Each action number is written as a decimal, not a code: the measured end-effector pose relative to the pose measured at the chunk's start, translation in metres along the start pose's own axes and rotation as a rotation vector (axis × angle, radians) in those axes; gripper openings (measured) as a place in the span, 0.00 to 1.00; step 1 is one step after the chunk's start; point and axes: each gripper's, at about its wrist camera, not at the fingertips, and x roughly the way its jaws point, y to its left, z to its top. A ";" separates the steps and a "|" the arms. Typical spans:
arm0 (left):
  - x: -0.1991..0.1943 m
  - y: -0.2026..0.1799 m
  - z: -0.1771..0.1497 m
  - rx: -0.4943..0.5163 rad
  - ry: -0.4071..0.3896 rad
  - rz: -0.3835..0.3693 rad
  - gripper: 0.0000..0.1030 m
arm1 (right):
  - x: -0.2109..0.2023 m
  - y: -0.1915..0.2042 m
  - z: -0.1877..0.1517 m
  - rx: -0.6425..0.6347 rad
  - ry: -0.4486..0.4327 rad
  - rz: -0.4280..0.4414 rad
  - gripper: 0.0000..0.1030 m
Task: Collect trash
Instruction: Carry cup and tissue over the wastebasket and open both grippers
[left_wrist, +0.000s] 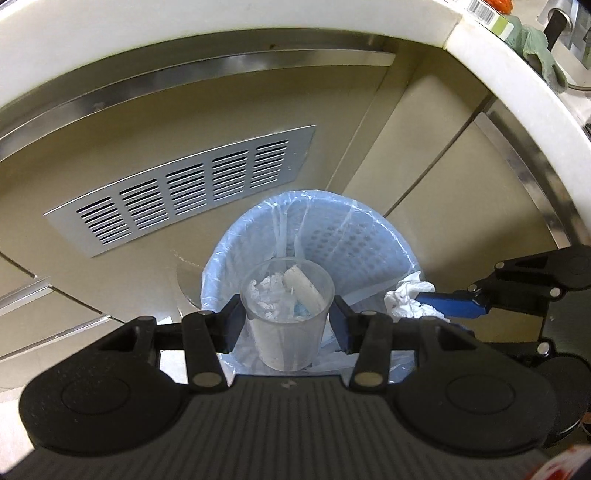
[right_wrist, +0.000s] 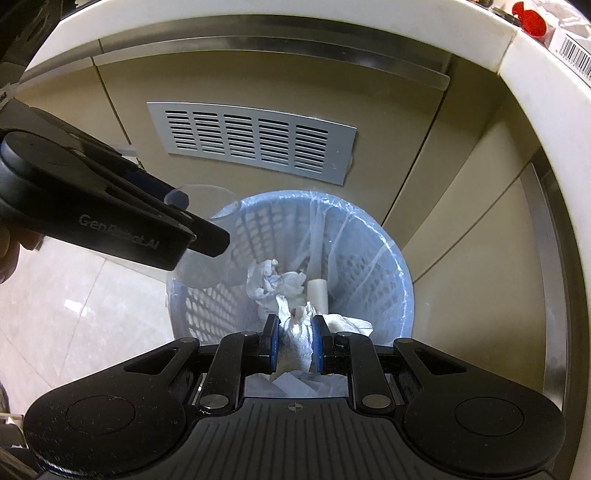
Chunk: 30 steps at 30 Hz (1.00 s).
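My left gripper (left_wrist: 287, 321) clamps a clear plastic cup (left_wrist: 288, 325) upright by its sides, and the cup is stuffed with crumpled white tissue (left_wrist: 267, 293) and a pale flat scrap (left_wrist: 303, 290). My right gripper (right_wrist: 294, 345) pinches a crumpled white paper napkin (right_wrist: 295, 338) tightly between its blue pads (right_wrist: 274, 345). Both hang just above the mouth of a light blue perforated plastic wastebasket (right_wrist: 369, 258) lined with a thin clear bag (left_wrist: 236, 232), which stands below and ahead of both claws against a beige cabinet with a silver vent grille (right_wrist: 255, 142). Inside already lie wadded tissues (right_wrist: 271, 282) and a small white tube (right_wrist: 319, 291). I judge the gathering mostly done; what remains is releasing the napkin and dropping or emptying the cup.
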 end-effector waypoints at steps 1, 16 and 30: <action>0.001 -0.001 0.001 0.002 0.002 -0.001 0.44 | 0.000 0.000 0.000 0.002 0.001 -0.005 0.18; -0.011 0.010 -0.007 -0.013 -0.007 0.006 0.58 | 0.002 -0.003 0.000 0.024 -0.005 -0.009 0.18; -0.030 0.022 -0.012 -0.045 -0.025 0.021 0.58 | 0.001 0.003 0.003 0.024 -0.022 -0.002 0.18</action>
